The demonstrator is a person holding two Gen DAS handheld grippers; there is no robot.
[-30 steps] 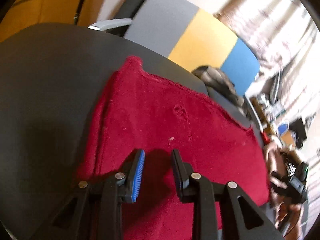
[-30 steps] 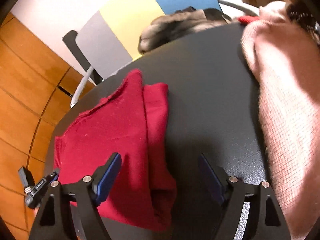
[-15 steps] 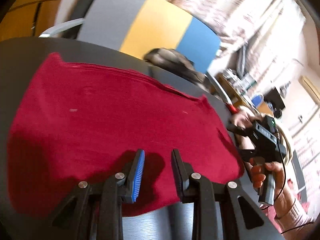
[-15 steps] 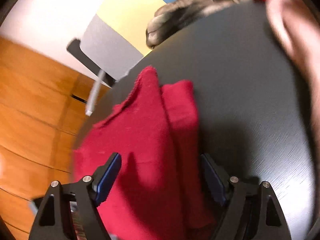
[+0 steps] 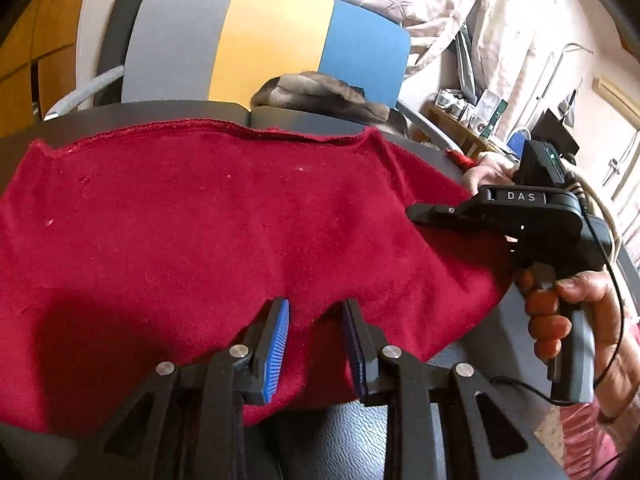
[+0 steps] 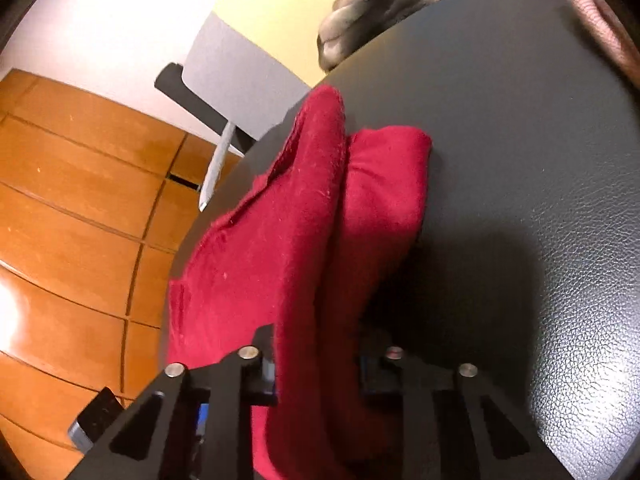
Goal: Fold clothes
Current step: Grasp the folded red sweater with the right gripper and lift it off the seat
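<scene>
A dark red knit garment (image 5: 224, 224) lies spread on the dark grey table (image 5: 384, 440). My left gripper (image 5: 316, 340) is at its near edge, and its blue-padded jaws stand a little apart with a ridge of the cloth between them. In the right wrist view the same garment (image 6: 280, 248) is folded over itself, and my right gripper (image 6: 316, 376) is shut on its near right edge, the pads buried in cloth. The right gripper also shows in the left wrist view (image 5: 424, 214), reaching onto the garment's right side.
A grey, yellow and blue chair back (image 5: 264, 40) stands behind the table with a brown-grey fur garment (image 5: 320, 96) on it. A pink knit garment (image 6: 604, 20) lies at the table's far right. Orange wood panelling (image 6: 72, 200) is to the left.
My right gripper moved in from the open position and closed on the garment's right edge. My left gripper swung right along the near edge, and its jaws stay slightly apart.
</scene>
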